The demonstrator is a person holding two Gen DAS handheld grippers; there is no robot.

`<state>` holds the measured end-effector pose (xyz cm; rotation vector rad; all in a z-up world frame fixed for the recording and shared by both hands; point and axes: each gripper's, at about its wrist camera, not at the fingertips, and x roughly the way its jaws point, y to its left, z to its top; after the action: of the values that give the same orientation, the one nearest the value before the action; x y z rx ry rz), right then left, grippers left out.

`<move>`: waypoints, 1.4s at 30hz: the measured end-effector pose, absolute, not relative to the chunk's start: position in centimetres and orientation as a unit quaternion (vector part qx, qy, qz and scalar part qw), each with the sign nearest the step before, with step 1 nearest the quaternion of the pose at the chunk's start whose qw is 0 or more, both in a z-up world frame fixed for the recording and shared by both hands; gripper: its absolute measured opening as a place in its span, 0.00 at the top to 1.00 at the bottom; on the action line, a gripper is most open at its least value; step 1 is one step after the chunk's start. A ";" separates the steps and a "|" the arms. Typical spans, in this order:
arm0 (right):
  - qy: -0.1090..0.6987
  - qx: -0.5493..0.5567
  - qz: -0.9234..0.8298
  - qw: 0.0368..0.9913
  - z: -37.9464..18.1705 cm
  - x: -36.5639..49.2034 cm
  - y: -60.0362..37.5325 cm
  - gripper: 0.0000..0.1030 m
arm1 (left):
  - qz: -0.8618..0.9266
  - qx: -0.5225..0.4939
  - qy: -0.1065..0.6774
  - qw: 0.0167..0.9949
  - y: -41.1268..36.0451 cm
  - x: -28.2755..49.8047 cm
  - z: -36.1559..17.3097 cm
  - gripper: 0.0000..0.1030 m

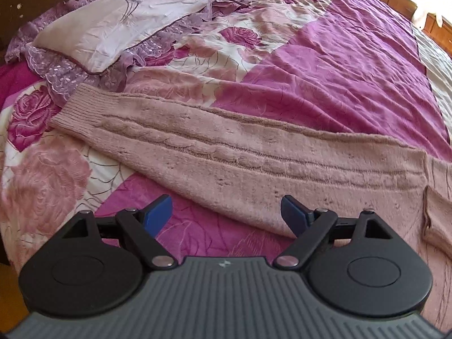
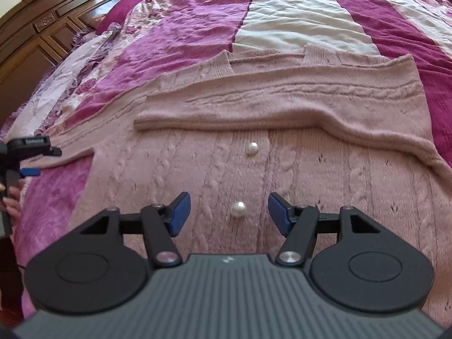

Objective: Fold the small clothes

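While the pink cable-knit cardigan [image 2: 282,175] is spread flat on the bed, one of its sleeves [image 2: 282,113] is seen folded across the chest, forming a long roll that runs from side to side. Two pearl-like buttons are visible down the front placket: the upper button [image 2: 252,149] just below the folded sleeve and the lower button [image 2: 238,209] nearer the camera. In the left wrist view the other sleeve [image 1: 226,149] is laid out straight, its ribbed cuff [image 1: 84,113] pointing toward a lilac pillow [image 1: 135,19] with a lace border and lying just beside that border.

The right tongs [image 2: 228,214] are held wide apart above the cardigan front, with the lower button seen between the blue pads [image 2: 179,212]; nothing is gripped. The left tongs [image 1: 226,214] are likewise spread wide and empty, poised over the lower edge of the outstretched sleeve, one pad above the bedspread and the other above the knit. In the right wrist view the left tongs are also seen at the frame's left edge, with fingers of a hand [image 2: 11,203] below them.

Everything is carried by a bedspread [image 2: 197,28] patterned with magenta panels, white stripes and rose prints. A carved dark wooden headboard [image 2: 42,34] is seen beyond the pillow end of the bed.
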<state>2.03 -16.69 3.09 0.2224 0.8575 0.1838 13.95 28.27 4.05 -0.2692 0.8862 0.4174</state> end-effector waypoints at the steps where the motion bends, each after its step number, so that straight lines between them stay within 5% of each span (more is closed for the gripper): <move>1: 0.416 0.106 0.086 0.899 2.9 2.0 -16.7 0.38 | 0.199 -0.130 0.424 0.874 28.3 14.1 3.9 0.14; 42: 0.418 0.096 0.068 0.901 1.3 1.6 -16.3 0.36 | 0.177 -0.102 0.392 0.897 29.0 16.6 1.7 0.19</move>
<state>1.61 -16.29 1.26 0.1978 0.8638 0.1417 16.64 28.96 1.75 -0.2111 0.8129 0.3676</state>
